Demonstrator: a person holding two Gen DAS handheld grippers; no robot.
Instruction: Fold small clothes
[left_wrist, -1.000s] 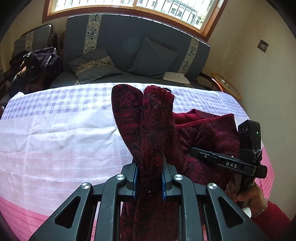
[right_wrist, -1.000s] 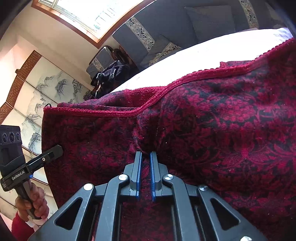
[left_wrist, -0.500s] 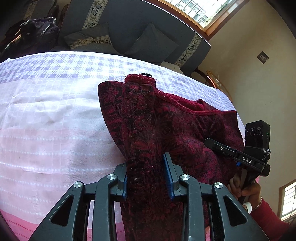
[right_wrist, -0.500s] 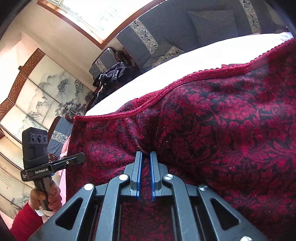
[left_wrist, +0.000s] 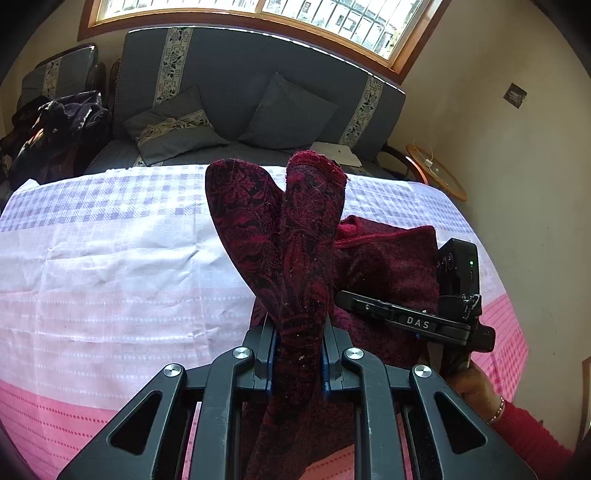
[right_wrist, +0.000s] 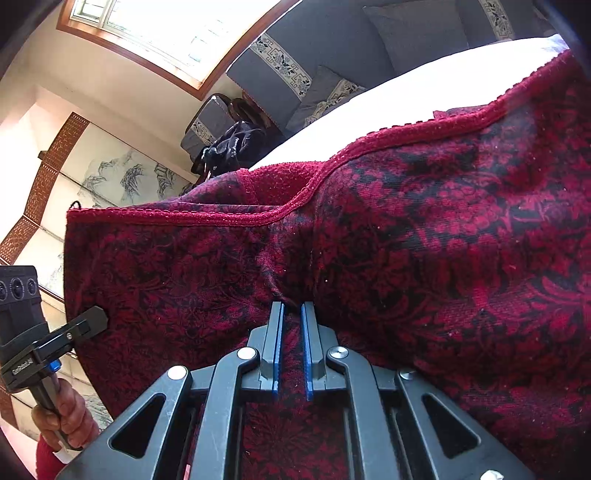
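Left gripper: jaws closing, pads pressed on a bunched fold of the dark red patterned garment, cloth filling the gap between them. Beyond the pads, two rounded lobes of fabric standing upright, the right lobe fuzzy and lighter at its tip. Rest of the garment lying in a heap on the tablecloth, to the right of the gripper, with a red trimmed edge showing.

Right gripper: jaws nearly together, clamped on a thin pinch of the garment, blue pads close on either side of the cloth. Fabric spread wide across the right wrist view, lifted off the table, corded hem running along its upper edge.

Seen from the left wrist view, the right gripper low at the right against the heap, held by a hand with a bracelet and red sleeve. Seen from the right wrist view, the left gripper's handle at the left edge, held by a hand.

Tablecloth white and lilac checked far off, pink near the front edge. Behind the table, a grey sofa with cushions, under a window.
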